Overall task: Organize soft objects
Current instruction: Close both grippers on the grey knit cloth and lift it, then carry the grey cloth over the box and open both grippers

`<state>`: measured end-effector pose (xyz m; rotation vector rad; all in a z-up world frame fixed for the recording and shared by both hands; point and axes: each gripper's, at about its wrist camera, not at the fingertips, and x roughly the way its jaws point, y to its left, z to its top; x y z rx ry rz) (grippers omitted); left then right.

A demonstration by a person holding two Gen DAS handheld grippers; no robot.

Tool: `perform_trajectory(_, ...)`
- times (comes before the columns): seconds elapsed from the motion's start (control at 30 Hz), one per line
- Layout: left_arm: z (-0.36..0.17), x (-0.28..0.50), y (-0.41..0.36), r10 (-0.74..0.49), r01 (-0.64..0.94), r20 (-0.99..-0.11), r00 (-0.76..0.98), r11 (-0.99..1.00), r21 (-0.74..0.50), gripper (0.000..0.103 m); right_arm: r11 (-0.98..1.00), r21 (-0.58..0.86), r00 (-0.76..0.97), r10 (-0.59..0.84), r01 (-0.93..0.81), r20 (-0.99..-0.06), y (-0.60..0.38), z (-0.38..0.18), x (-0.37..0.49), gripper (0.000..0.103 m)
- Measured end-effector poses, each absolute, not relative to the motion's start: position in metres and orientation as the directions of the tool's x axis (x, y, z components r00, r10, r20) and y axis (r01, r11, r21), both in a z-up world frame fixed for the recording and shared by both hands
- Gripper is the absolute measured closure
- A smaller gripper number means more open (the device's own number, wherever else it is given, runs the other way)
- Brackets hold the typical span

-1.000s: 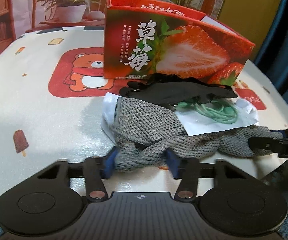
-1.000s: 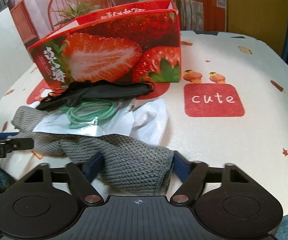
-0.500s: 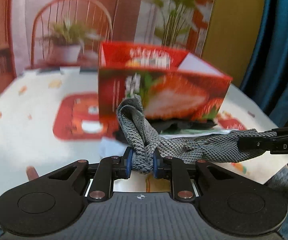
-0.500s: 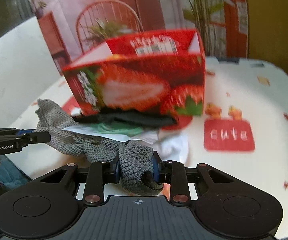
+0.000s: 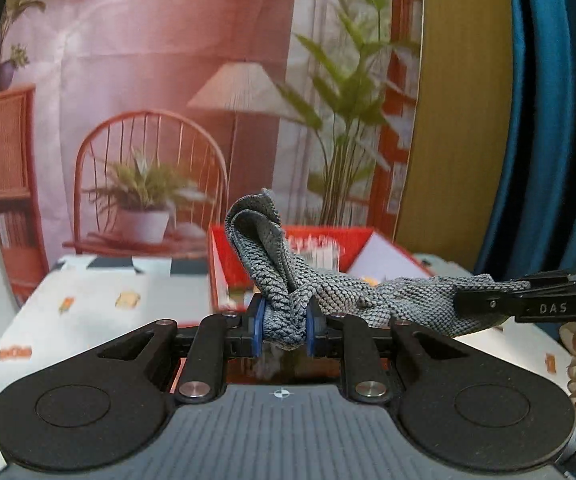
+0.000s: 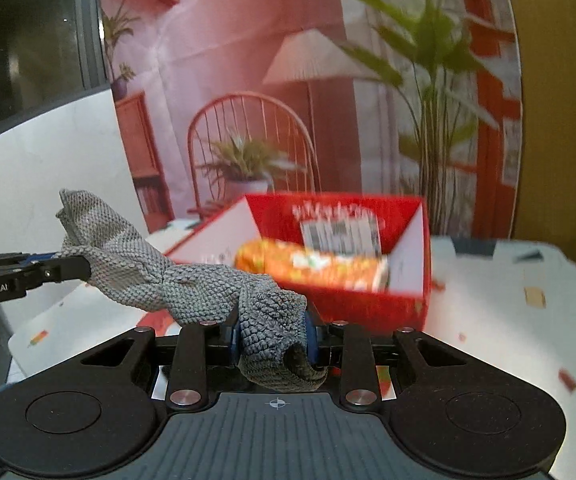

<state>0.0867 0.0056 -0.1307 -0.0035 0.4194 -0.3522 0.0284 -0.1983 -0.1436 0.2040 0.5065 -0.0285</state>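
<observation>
Left tongs clenched on one end of a grey knitted cloth, the blue pads pressing a bunched fold between them, with a loose flap of the knit standing up above the grip. Right tongs likewise clenched on the opposite end of the same grey knitted cloth, whose tip curls downward out of the grip toward the camera. The cloth hangs in the air as a slack, twisted band stretched between the two tongs, raised above the bench and in front of the red strawberry box. In the left wrist view the right tongs enter from the right edge as black fingers marked "DAS", closed on the far end of the cloth; in the right wrist view the left tongs enter from the left edge, marked "GenRobot.AI", closed on the other end. The red strawberry box stands open-topped on the bench behind the cloth; the right wrist view looks down into it and shows white inner walls, a printed label on the far wall and an orange packet lying inside, blurred. The bench carries a pale covering printed with small coloured motifs. Behind the box hangs a printed backdrop showing a chair, a lamp and potted plants, with a blue curtain to its right.
</observation>
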Motion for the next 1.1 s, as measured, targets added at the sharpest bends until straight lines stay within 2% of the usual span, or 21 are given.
perform_trajectory(0.17,-0.113,0.113,-0.012,-0.333,0.340,-0.360,0.872,0.939,-0.046,0.082,0.987,0.134,0.897,-0.019,0.088,-0.443,-0.211,-0.124,0.058,0.076)
perform_trajectory(0.37,-0.110,0.171,-0.038,-0.339,0.345,-0.389,0.857,0.937,-0.057,0.082,0.982,0.121,0.895,-0.078,0.145,-0.440,-0.238,-0.118,0.105,0.076)
perform_trajectory(0.5,-0.119,0.211,-0.043,-0.335,0.345,-0.417,0.845,0.937,-0.053,0.082,0.978,0.107,0.876,-0.107,0.177,-0.471,-0.256,-0.122,0.144,0.077)
perform_trajectory(0.73,-0.143,0.281,-0.051,-0.323,0.324,-0.498,0.805,0.942,-0.088,0.082,0.984,-0.018,0.824,-0.158,0.177,-0.543,-0.269,-0.134,0.214,0.077)
perform_trajectory(1.1,-0.183,0.342,-0.066,-0.335,0.373,-0.628,0.703,0.925,-0.076,0.080,0.982,-0.111,0.721,-0.185,0.150,-0.668,-0.284,-0.172,0.293,0.077)
